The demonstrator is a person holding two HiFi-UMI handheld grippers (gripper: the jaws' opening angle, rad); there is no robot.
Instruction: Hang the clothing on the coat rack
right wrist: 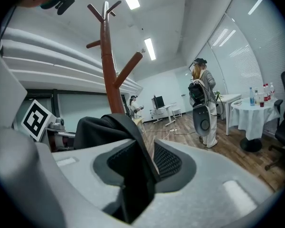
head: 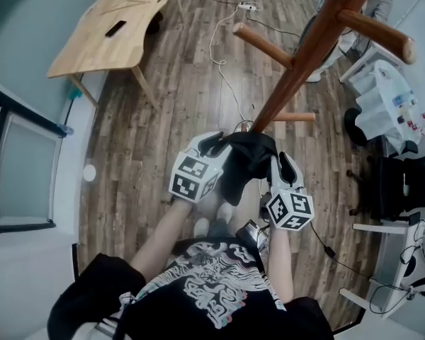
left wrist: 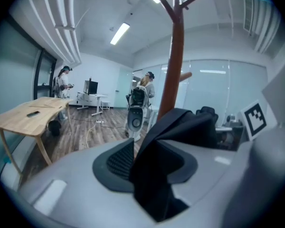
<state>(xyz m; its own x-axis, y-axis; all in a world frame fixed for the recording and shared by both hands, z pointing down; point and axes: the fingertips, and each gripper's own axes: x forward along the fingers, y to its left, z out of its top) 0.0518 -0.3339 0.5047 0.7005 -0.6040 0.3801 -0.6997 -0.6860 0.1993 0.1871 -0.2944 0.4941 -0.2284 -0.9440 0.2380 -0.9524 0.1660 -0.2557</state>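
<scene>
the black fabric garment (head: 246, 156) sits bunched against the lower trunk of the reddish-brown wooden coat rack (head: 306, 52), just near of a short peg (head: 295, 116) that sticks out to the right. whether it is hooked over a peg of its own i cannot tell, since the cloth covers that spot. the left hand-held gripper (left wrist: 149, 163) has its jaws apart: a fold of the garment runs through the gap, while the ribbed left-hand pad stands bare and clear of it. the right hand-held gripper (right wrist: 147, 163) is likewise spread, with a gap showing between its fold and the right-hand pad. so neither clamps the cloth, yet it sits up at the trunk rather than on the wood-plank floor (head: 163, 119) — by my reading the hanging is done or very nearly so. what is left, i judge, is to draw both grippers back without dragging the folds off the rack.
</scene>
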